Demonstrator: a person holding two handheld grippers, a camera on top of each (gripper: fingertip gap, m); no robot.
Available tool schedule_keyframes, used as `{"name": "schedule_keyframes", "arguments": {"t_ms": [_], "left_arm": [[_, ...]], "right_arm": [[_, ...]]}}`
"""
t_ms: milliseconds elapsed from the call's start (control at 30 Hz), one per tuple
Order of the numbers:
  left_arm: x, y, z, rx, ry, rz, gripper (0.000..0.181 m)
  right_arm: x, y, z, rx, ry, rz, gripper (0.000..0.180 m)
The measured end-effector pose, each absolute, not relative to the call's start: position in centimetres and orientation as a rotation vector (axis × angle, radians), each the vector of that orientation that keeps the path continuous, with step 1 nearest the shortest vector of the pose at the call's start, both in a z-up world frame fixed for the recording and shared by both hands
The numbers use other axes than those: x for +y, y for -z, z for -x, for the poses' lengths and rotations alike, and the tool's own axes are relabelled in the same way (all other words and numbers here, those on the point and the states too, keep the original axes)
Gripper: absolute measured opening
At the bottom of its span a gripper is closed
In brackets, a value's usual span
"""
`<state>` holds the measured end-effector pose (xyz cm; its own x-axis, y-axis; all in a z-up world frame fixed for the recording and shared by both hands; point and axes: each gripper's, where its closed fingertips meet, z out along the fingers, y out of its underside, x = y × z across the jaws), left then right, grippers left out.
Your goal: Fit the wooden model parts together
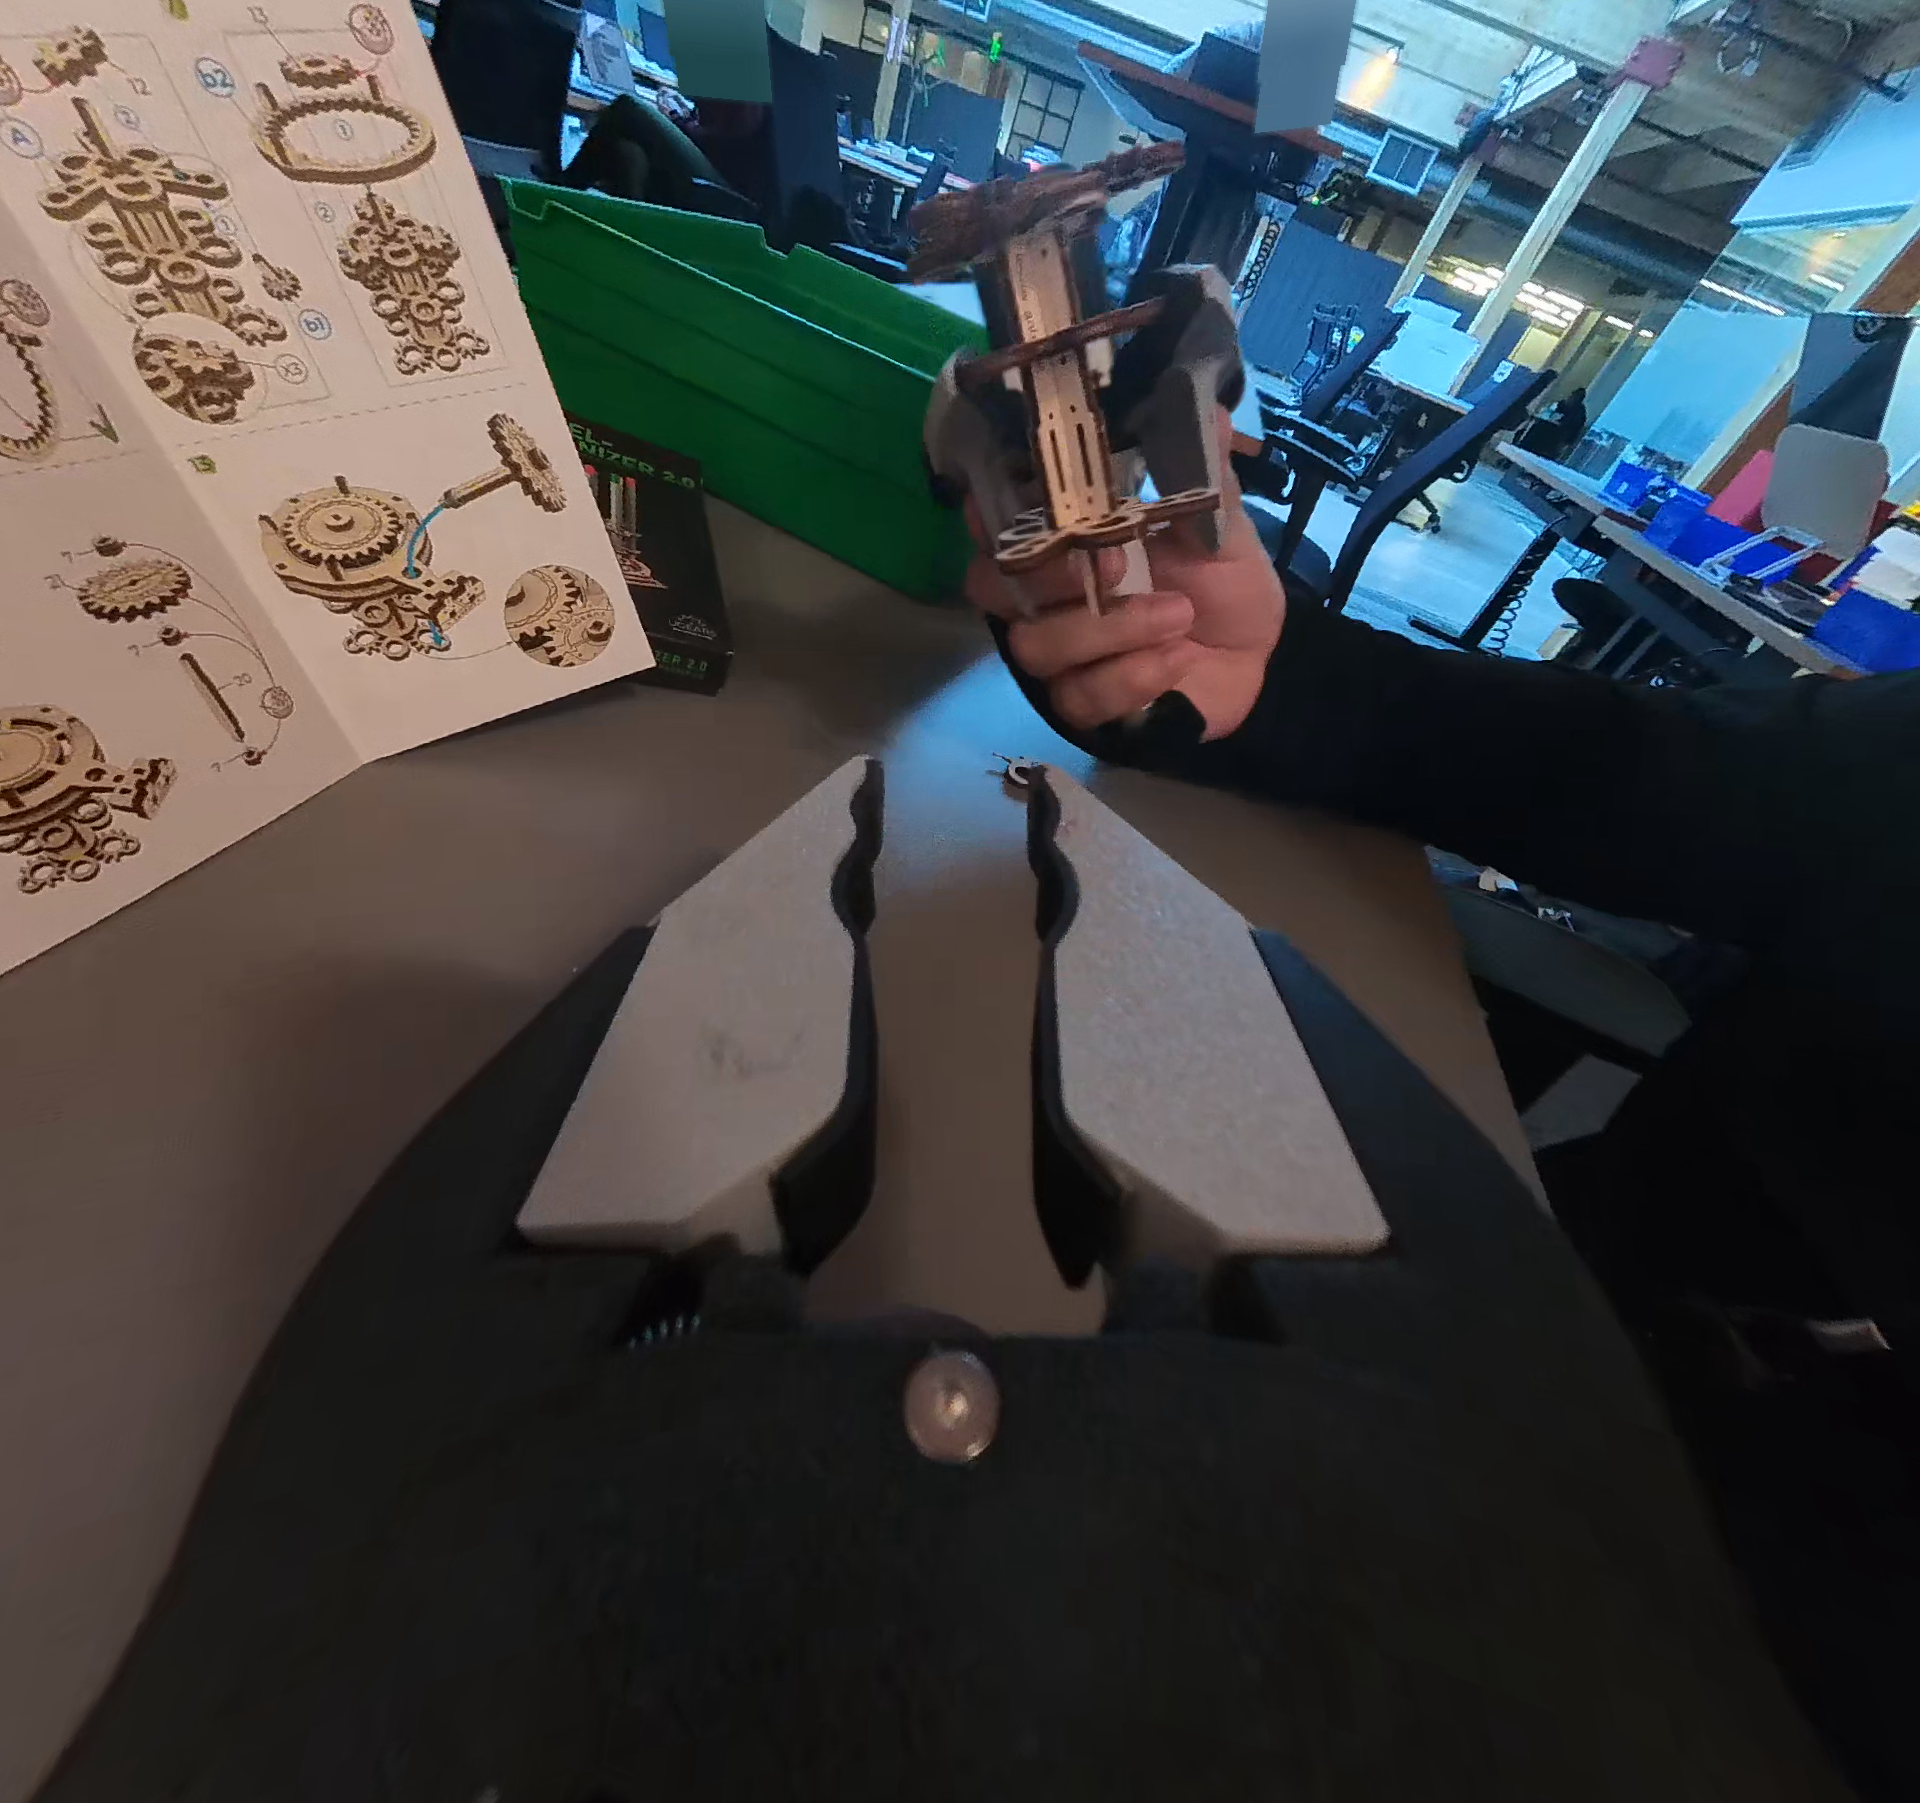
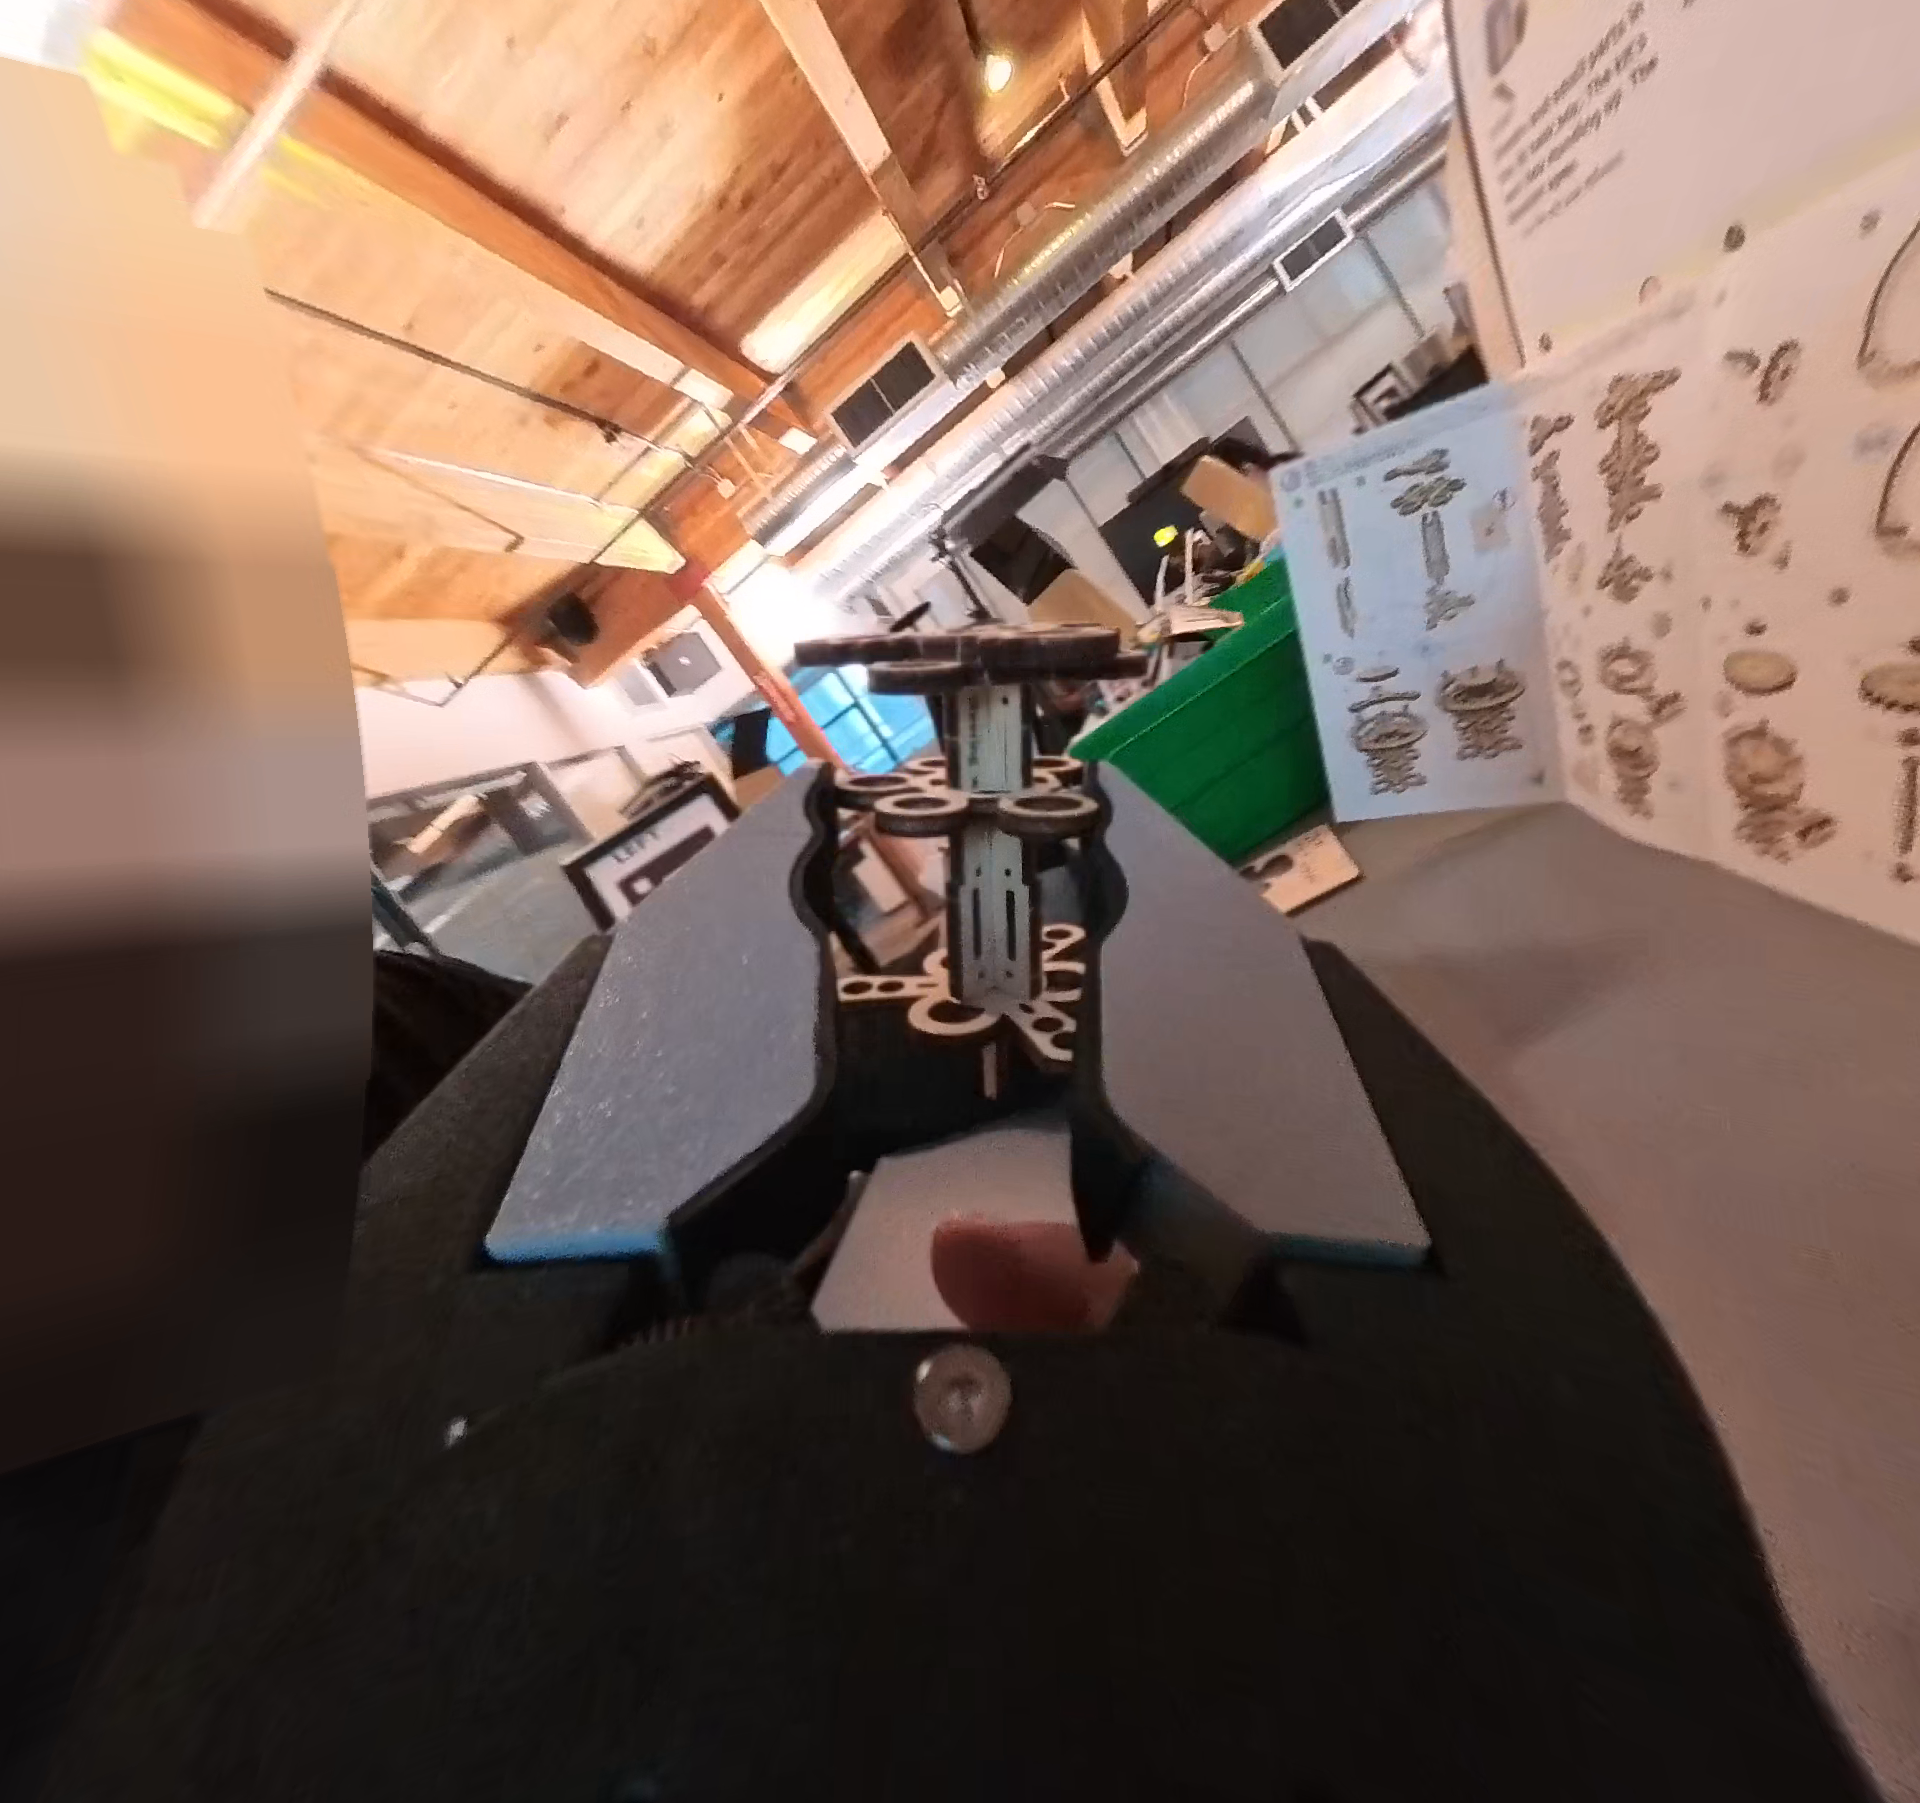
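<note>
Fronting an open workshop, grey table [image 1: 520, 922] bears green bin [image 1: 727, 351].

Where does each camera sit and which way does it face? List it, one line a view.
Left wrist view: sits on the left tongs, low over the grey table, facing the instruction sheet, green bin and the right tongs with a hand.
Right wrist view: sits on the right tongs, tilted up toward the ceiling; a fingertip shows.
Shared: the wooden model, bin, sheet.
</note>
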<state>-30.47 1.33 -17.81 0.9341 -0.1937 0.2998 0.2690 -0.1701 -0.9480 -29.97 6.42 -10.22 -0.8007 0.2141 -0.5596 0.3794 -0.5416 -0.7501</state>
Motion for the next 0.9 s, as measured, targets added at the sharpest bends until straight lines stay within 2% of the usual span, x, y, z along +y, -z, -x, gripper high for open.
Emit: {"name": "schedule_keyframes", "arguments": {"t_ms": [633,900], "left_arm": [[1.2,18.0,30.4,-0.085,0.444,1.697,0.022],[1.3,18.0,30.6,-0.105,0.460,1.695,0.021]], "right_arm": [[8.5,12.0,31.8,1.441,2.537,-1.320,0.043],[8.6,12.1,31.8,1.402,2.527,-1.326,0.043]]}}
